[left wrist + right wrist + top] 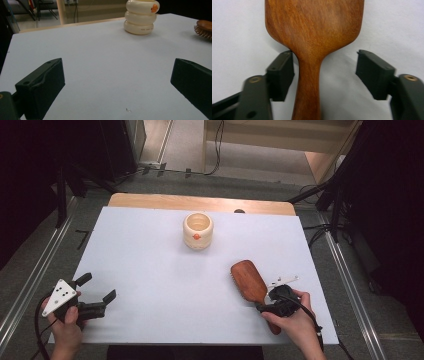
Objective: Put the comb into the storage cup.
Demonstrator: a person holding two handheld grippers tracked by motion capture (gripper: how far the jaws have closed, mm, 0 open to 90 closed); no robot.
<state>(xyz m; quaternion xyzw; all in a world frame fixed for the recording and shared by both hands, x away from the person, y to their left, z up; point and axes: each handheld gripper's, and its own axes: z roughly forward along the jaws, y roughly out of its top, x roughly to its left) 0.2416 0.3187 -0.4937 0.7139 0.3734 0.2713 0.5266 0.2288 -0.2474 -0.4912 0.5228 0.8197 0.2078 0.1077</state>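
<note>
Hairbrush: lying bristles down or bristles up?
Bristles down. The hairbrush lies on the white table with its smooth wooden back up; the left gripper view shows bristles beneath its head.

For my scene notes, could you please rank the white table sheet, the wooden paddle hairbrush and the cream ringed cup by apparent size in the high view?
1. White table sheet, by far the largest.
2. Wooden paddle hairbrush, bristles down, handle partly hidden by the right tongs.
3. Cream ringed cup, though it stands farther from the camera, so this gap is unsure.
</note>
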